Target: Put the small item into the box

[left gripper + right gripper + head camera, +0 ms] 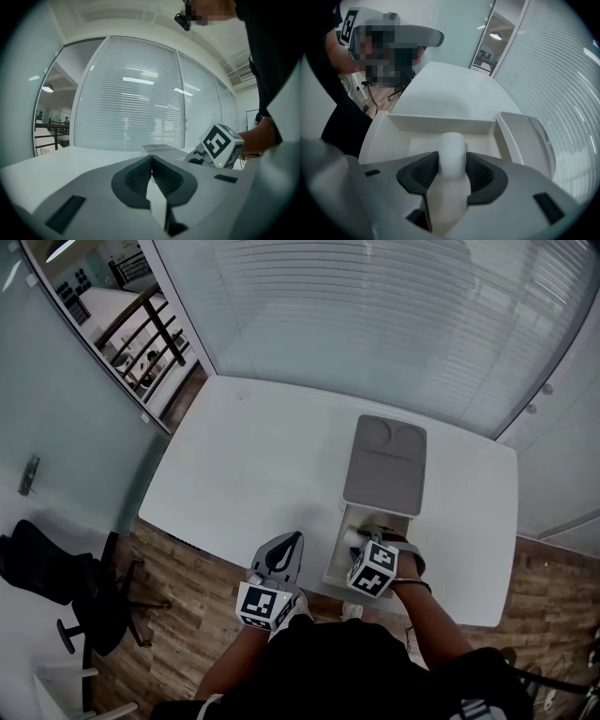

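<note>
Box (pixel 336 549) interior mostly hidden behind right tool (pixel 452 163) gripping small item (pixel 453 143); left tool (pixel 151 163) closed.

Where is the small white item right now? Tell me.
In the right gripper view the small white item sits between the jaws of the right gripper, over the open box at the near edge of the table.

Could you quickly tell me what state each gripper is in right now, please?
Left gripper: closed, empty.
Right gripper: holding the small white item over the box.
</note>
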Demonstrator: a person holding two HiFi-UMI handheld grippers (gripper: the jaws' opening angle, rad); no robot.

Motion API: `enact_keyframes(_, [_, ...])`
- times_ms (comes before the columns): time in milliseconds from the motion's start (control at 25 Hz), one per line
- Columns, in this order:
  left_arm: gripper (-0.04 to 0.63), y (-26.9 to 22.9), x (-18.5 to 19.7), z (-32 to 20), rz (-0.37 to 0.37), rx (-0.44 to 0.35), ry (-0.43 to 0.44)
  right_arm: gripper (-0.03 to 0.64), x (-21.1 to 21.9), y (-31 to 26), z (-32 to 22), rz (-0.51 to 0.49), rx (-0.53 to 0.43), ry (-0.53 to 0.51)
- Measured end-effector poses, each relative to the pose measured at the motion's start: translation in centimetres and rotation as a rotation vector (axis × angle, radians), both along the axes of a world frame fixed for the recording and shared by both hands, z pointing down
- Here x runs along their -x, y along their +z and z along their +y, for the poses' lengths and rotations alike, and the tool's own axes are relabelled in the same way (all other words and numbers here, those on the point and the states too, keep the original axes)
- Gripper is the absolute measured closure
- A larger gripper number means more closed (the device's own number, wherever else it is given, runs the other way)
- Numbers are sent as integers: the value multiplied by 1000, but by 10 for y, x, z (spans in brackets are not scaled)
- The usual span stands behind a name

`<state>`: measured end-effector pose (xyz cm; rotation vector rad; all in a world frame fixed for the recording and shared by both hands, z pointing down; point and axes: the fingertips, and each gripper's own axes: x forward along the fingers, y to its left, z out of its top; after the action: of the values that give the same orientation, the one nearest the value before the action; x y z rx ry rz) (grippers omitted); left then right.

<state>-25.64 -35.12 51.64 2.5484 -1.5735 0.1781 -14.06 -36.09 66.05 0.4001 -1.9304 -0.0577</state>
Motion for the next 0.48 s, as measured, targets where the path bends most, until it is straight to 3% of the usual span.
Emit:
enact_keyframes(160, [581,2,-5,-7,3,-8,42,413,-1,-4,-3,-23,-20,50])
enact_keyframes(320, [581,4,-10,-10,-8,-5,83,348,3,-18,2,-120,2,110])
enact_keyframes(480, [581,0,-19,-15,-3,-16,113,344,4,-38,4,-234,13,157])
